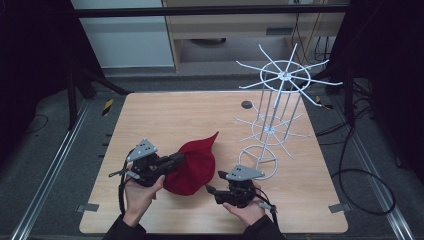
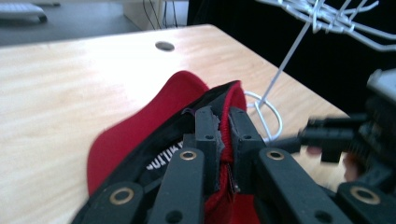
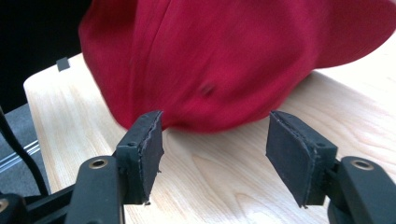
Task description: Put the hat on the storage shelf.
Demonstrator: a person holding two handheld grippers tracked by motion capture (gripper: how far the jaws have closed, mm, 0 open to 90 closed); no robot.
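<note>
A red baseball cap (image 1: 196, 165) lies near the middle of the wooden table (image 1: 165, 115), its peak pointing toward the back right. My left gripper (image 1: 179, 160) is shut on the cap's rim; in the left gripper view the jaws pinch the red fabric and black inner band of the cap (image 2: 140, 140) at the left gripper's tips (image 2: 225, 122). My right gripper (image 1: 214, 183) stands open just right of the cap, apart from it. In the right gripper view the cap (image 3: 224, 56) bulges beyond the right gripper's gap (image 3: 215, 149), with bare table between the pads.
A white wire rack (image 1: 280, 100) with radiating hook arms stands at the table's back right, its ring base (image 1: 259, 159) close to my right gripper. A round hole (image 1: 246, 104) sits in the tabletop near the back. Black curtains flank the table.
</note>
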